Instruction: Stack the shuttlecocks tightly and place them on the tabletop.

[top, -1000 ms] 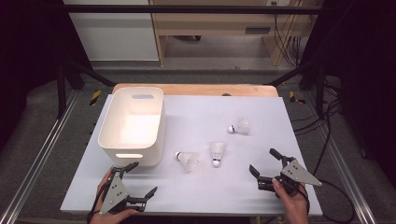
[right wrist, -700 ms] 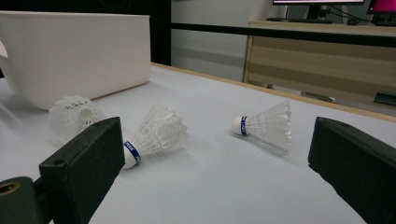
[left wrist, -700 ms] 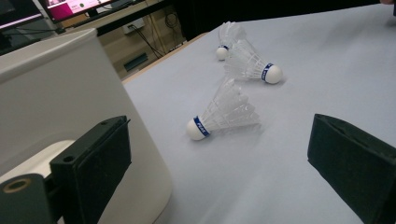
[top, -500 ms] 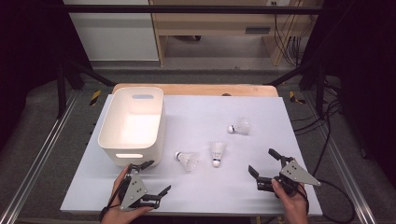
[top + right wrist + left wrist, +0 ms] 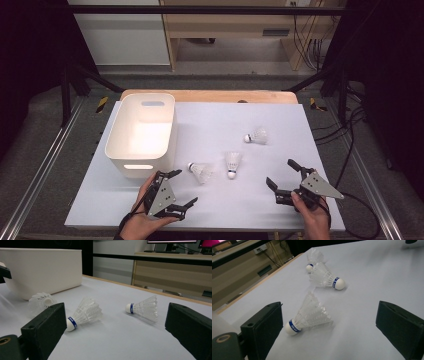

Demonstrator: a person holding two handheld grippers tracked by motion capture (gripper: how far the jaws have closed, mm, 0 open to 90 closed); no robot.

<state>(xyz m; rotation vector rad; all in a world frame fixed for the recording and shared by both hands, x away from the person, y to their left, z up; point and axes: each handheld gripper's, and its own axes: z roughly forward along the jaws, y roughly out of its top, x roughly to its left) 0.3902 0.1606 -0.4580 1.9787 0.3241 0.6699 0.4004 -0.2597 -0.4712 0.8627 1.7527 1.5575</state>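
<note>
Both grippers wide open, empty, at the near edge of the table [image 5: 310, 125].

Left gripper [image 5: 172, 189]: jaws spread wide, holding nothing, aimed at the nearest shuttlecock [image 5: 201, 171], which lies on its side just ahead between the jaw lines, untouched. Its cork carries a blue band with white lettering, too small to read surely. Right gripper [image 5: 283, 180]: jaws equally wide, gripping nothing. Second shuttlecock [image 5: 232, 164] lies mid-table, third shuttlecock [image 5: 256, 136] farther back; both blue-banded. White bin [image 5: 141, 132] stands at the table's left, near the left gripper.
</note>
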